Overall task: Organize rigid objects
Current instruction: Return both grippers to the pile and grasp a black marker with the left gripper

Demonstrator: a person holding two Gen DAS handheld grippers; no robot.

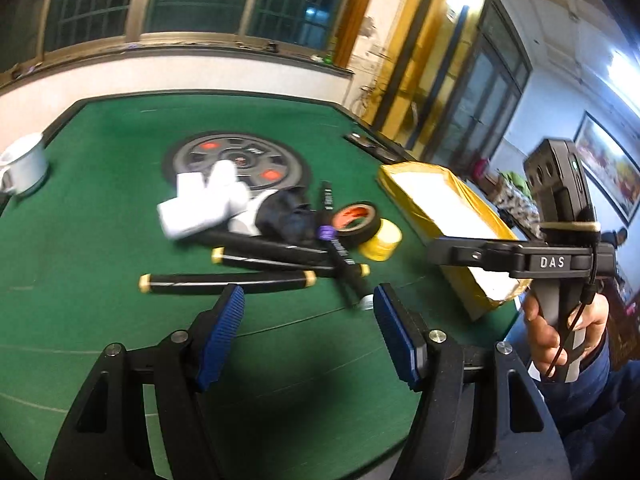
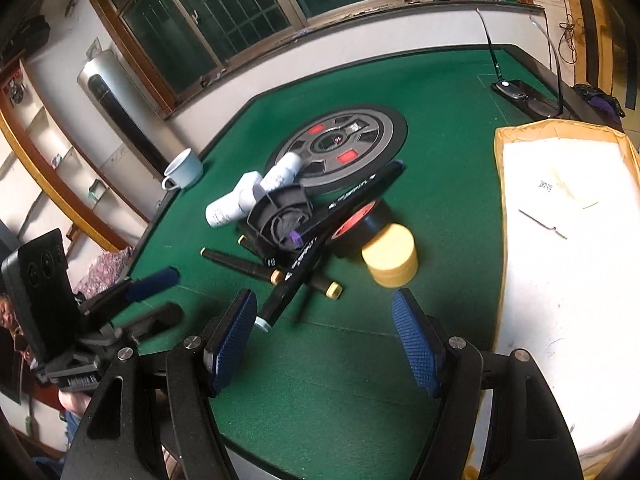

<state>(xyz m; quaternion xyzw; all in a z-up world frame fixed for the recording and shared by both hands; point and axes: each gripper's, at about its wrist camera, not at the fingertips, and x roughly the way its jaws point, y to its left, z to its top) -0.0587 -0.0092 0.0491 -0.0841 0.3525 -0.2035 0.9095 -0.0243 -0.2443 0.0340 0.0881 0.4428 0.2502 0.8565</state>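
Green felt worktop with a dark raised rim, standing below a barred window.

Left gripper: blue-padded fingers stand wide apart above bare felt, nothing between them. Right gripper: fingers likewise wide apart and empty; the white-capped end of a long black marker lies just in front of its left finger, not gripped.

The task's items lie in one loose heap near the middle of the worktop, in front of both grippers. Noted in the heap:
- white cylindrical bottles, tipped over, at the far left
- a black roll of tape with an orange core, touching a yellow roll beside it
- black rods with yellow end caps, lying flat at the near edge
- a crumpled black item, kind not determinable, in the centre, with the marker laid across it

A yellow-walled box with a white floor sits on the right side of the worktop, apart from the heap. A white mug stands upright at the far left edge. A round grey panel with red marks is set into the felt behind the heap.

A hand grips the right gripper's handle at the right of the left-wrist view.
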